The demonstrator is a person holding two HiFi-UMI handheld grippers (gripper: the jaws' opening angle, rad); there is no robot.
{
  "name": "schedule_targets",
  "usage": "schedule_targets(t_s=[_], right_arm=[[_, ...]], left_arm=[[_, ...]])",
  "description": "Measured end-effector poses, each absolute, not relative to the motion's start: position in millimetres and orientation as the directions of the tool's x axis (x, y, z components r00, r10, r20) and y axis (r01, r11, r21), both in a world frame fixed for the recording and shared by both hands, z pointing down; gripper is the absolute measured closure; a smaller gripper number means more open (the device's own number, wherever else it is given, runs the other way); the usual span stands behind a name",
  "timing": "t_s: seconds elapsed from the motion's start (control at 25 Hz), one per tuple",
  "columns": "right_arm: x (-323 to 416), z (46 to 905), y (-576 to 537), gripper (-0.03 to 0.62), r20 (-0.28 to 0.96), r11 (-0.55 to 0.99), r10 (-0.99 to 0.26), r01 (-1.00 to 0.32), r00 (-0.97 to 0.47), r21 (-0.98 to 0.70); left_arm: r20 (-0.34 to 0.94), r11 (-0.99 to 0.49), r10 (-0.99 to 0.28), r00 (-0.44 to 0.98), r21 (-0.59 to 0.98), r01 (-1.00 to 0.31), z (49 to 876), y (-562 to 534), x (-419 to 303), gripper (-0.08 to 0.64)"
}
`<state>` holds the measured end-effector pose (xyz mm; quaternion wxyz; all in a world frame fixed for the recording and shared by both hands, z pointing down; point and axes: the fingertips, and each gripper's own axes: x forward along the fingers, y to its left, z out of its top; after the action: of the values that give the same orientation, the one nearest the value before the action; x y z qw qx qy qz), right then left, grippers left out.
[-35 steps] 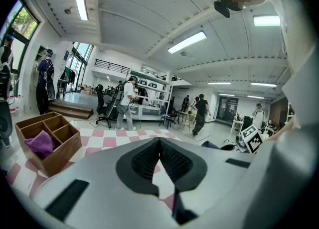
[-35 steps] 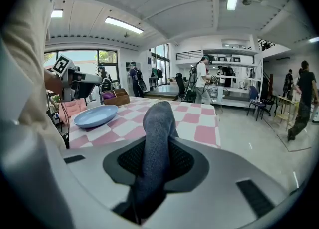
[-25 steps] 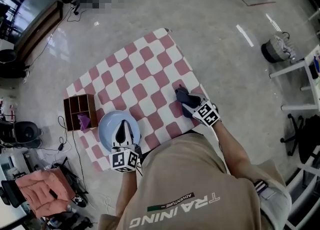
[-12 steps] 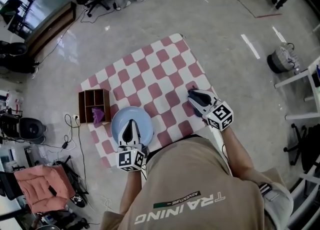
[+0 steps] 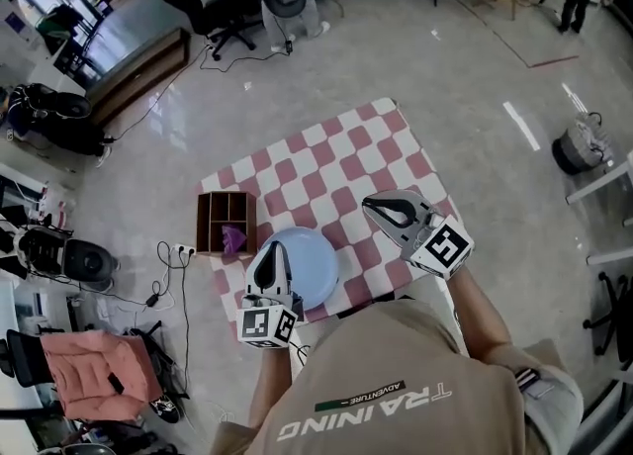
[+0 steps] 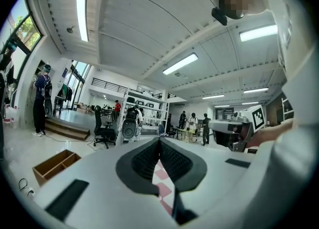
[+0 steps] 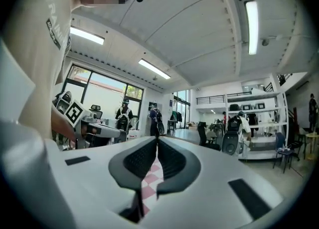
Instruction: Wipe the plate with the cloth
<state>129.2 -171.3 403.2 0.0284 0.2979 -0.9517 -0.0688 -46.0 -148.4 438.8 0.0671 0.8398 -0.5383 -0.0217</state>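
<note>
Head cam sits high, looking steeply down on the checkered table. Left gripper and right gripper cams sit right behind their own jaws, facing level across the room, each catching the other.

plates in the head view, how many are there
1: a blue plate at the near left corner of the checkered table, beside the wooden box, partly behind the left gripper. The person's torso hides its near edge.

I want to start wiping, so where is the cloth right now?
In the head view, the purple cloth lies in the wooden box at the checkered surface's left edge, in the compartment nearest the blue plate.
</note>
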Motion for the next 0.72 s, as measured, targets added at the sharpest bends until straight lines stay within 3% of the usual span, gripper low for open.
schedule_targets(t_s=[0.32, 0.72], right_arm=[[77.6, 361.8, -153.7, 0.574, -0.079, 0.851, -0.506, -0.512, -0.859, 0.119], [52.6, 384.5, -147.0, 0.574, -0.027, 0.879, -0.473, -0.474, -0.880, 0.053]], left_arm=[[-0.028, -0.421, -0.907, 0.421, 0.111, -0.900, 406.7, -145.2, -61.9, 0.549], [-0.037, -0.385, -0.923, 0.383, 0.138, -0.913, 410.6, -145.6, -71.9, 0.549]])
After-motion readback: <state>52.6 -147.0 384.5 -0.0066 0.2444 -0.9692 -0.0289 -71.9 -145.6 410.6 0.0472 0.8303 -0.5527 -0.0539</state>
